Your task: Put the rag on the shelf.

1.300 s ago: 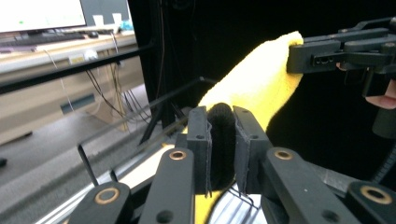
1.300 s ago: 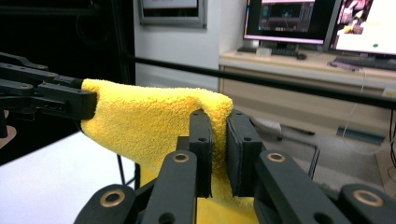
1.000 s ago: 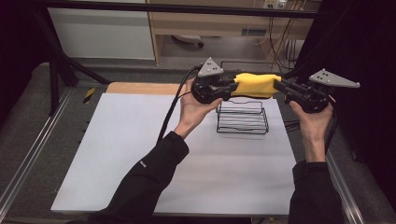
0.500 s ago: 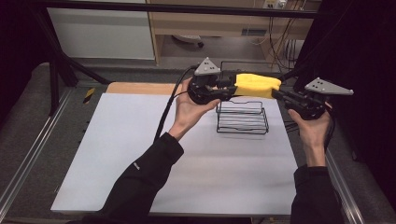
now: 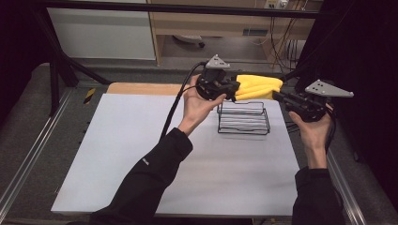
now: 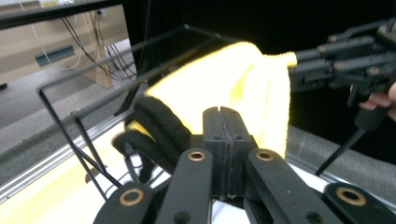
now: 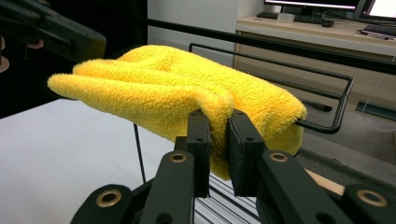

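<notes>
From my side of the table, the nearest change is in the hands: against half a second back and a full second back, my right gripper point(image 5: 281, 97) has drifted outward and a little down toward the right edge of the white table point(image 5: 141, 154), while my left gripper point(image 5: 232, 90) has barely shifted, sitting above the rack's left end. That has drawn the yellow towel point(image 5: 258, 86) out longer between them, so I judge the spreading is nearly done and laying it over the top rail is what remains. In the right gripper view the jaws are pinching a fold of the towel point(image 7: 187, 98), plush bulging between the pads. In the left gripper view the jaws point(image 6: 222, 140) look pressed together, the seam closed; yellow cloth point(image 6: 233, 88) rises just behind them and a dark edge trails at the left, so I take it they nip the towel's corner, though the actual bite is hidden. The towel hangs in the air over the back of the black wire rack point(image 5: 244, 117), just above its upper rail, not yet resting fully on it as far as I can tell. Its long axis runs left to right across the table, along the rack's rail, one end at each gripper.
</notes>
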